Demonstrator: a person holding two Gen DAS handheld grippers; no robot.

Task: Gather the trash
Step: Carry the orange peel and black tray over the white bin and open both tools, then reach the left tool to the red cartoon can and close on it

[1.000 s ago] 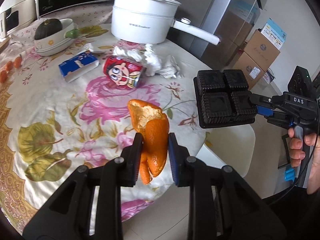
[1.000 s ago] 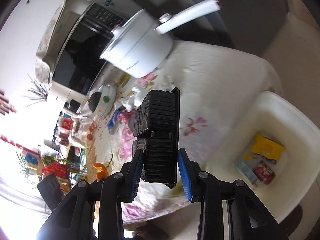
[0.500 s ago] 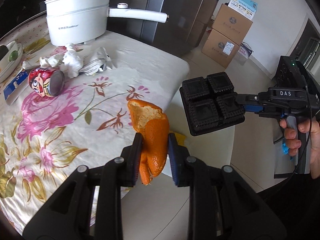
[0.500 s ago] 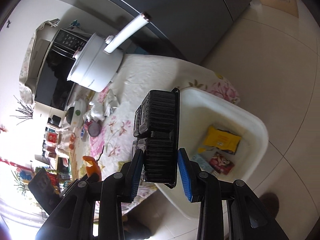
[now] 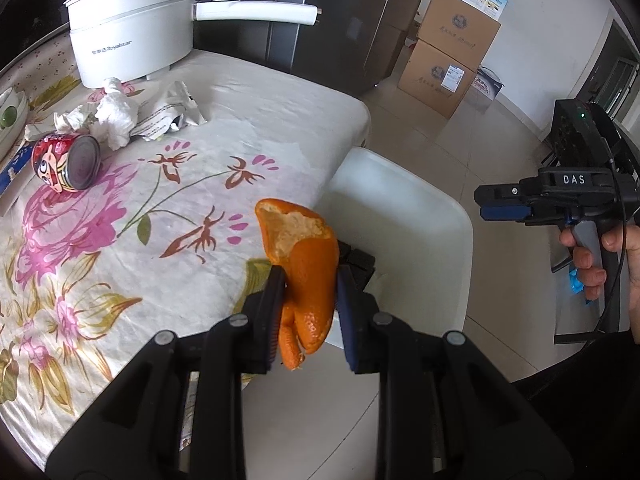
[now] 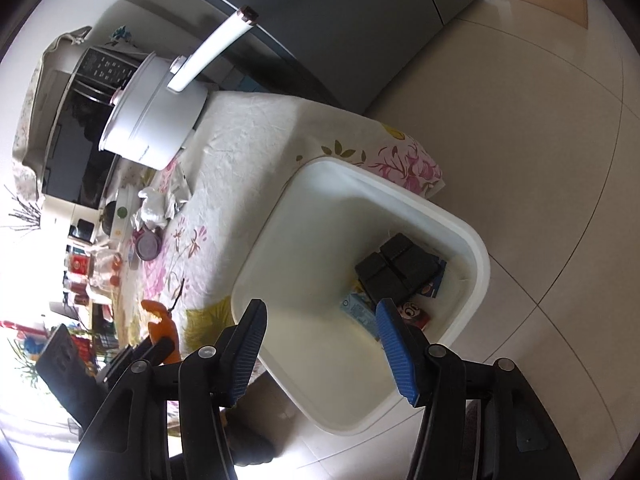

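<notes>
My left gripper (image 5: 310, 304) is shut on an orange peel (image 5: 306, 264) and holds it above the table edge beside the white bin (image 5: 424, 216). My right gripper (image 6: 324, 348) is open and empty above the bin (image 6: 472, 240). The black plastic tray (image 6: 394, 270) lies inside the bin on top of wrappers; a corner of it shows behind the peel in the left wrist view (image 5: 358, 262). A red can (image 5: 66, 162), crumpled tissues (image 5: 114, 114) and a torn wrapper (image 5: 168, 110) lie on the floral tablecloth.
A white electric pot (image 5: 132, 28) with a long handle stands at the table's far side. Cardboard boxes (image 5: 448, 48) stand on the tiled floor by the wall. A bowl (image 5: 8, 116) sits at the table's left edge. The bin stands on the floor against the table.
My right gripper opened and the black tray dropped into the bin. My left gripper carried the orange peel to the right toward the bin.
</notes>
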